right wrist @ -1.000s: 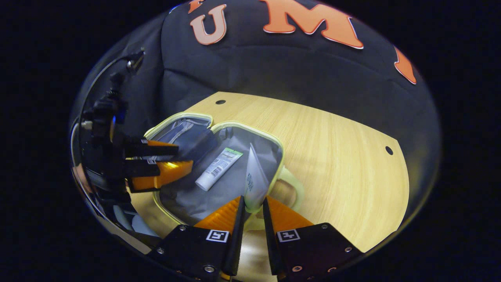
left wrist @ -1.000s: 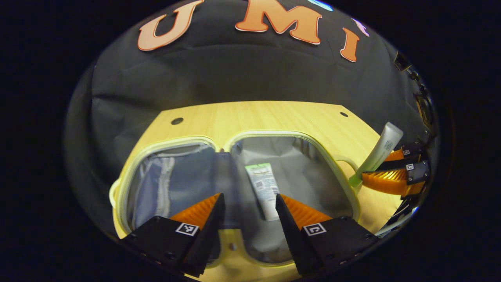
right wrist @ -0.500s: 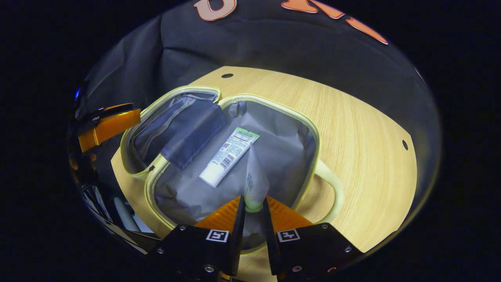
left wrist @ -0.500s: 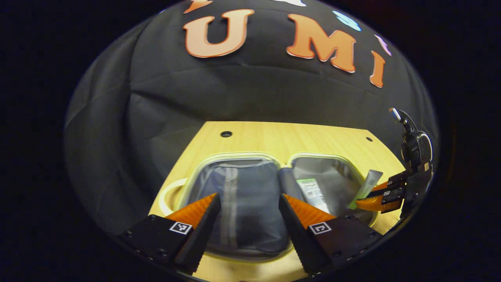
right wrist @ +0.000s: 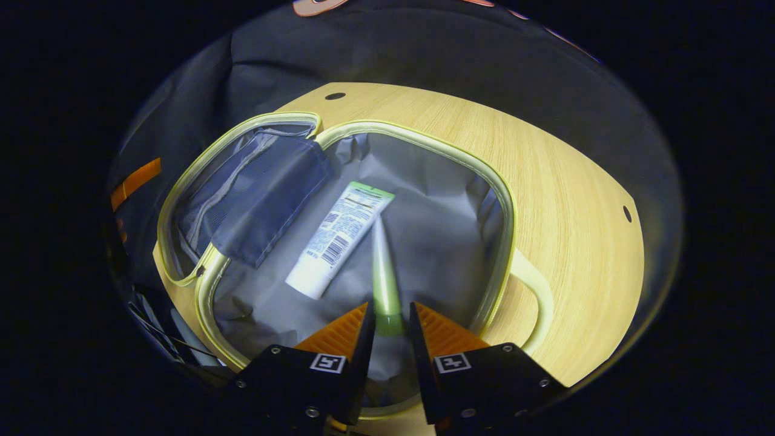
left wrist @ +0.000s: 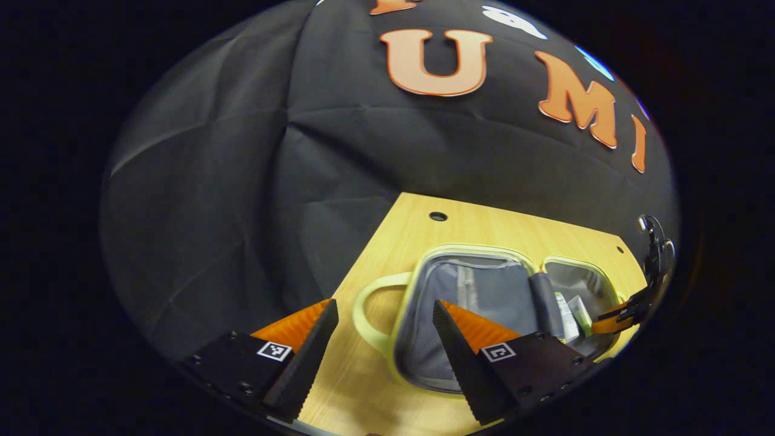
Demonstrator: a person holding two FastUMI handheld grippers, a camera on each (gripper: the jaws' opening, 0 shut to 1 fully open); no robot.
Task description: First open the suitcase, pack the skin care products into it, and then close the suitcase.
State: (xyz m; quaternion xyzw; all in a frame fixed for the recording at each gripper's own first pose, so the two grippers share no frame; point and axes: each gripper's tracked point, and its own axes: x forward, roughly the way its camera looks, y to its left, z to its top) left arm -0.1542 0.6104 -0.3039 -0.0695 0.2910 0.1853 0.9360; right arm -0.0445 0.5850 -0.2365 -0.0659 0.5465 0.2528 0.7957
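Note:
The pale-yellow suitcase lies open on the wooden table, both grey-lined halves facing up. A white tube with a green end lies flat in the right half. My right gripper hangs over that half, shut on a second tube with a green cap that points down into the lining beside the first tube. In the left gripper view the suitcase sits low and to the right. My left gripper stands open with nothing between its fingers, over the suitcase's left handle.
The wooden table reaches past the suitcase on the right, with small round holes near its corners. A grey zip pocket covers the left half. The right gripper shows at the far right of the left gripper view.
My left gripper has swung left, from over the right half to the left handle. My right gripper has carried its tube down over the right half, next to the lying tube.

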